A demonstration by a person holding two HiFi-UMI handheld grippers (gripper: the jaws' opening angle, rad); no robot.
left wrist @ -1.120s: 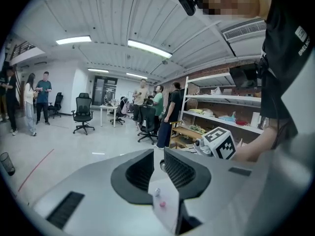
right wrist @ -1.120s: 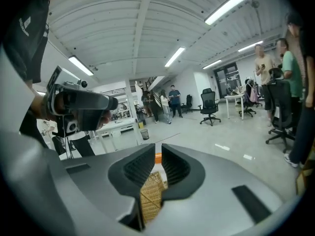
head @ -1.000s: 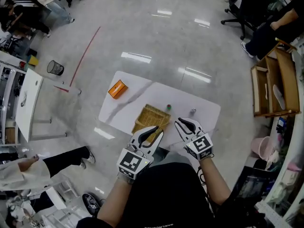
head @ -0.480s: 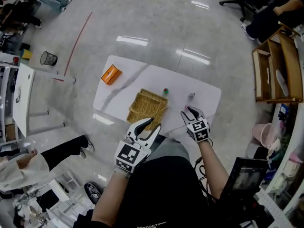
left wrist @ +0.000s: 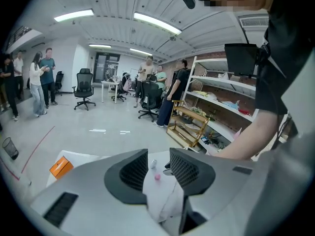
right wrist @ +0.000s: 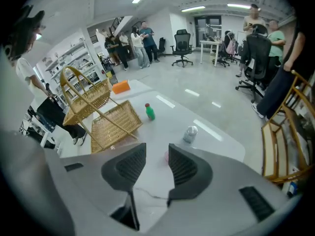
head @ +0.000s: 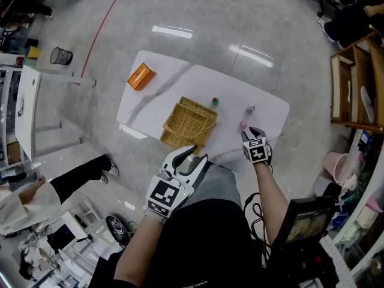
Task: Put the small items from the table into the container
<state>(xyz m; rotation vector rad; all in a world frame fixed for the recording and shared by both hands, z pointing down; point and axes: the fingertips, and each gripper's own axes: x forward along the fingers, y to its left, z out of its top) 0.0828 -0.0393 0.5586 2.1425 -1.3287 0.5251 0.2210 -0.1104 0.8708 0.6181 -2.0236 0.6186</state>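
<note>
The small pink item point(head: 243, 125) lies on the white tabletop point(head: 180, 83) near its right end, just ahead of my right gripper point(head: 253, 134). In the right gripper view that small pink item point(right wrist: 166, 155) shows in the gap between the jaws, close to the right-hand one; the jaws are opening and the pads are not pressing on it. Just beyond it stands a short silver can point(head: 250, 108), and further left a small green bottle with a red cap point(head: 215, 101) stands upright, apart from the can.

The woven wicker basket point(head: 189, 123) with its hoop handle sits on the near side of the tabletop, left of the bottle and well apart from the pink item. I cannot tell whether anything lies in it.

My left gripper point(head: 191, 158) hangs off the near edge of the tabletop, just below the basket. Its jaws are opening too, with nothing held; through the gap I see only bare tabletop, the pink item and the can far off.

An orange box point(head: 141, 76) lies at the far left corner.
</note>
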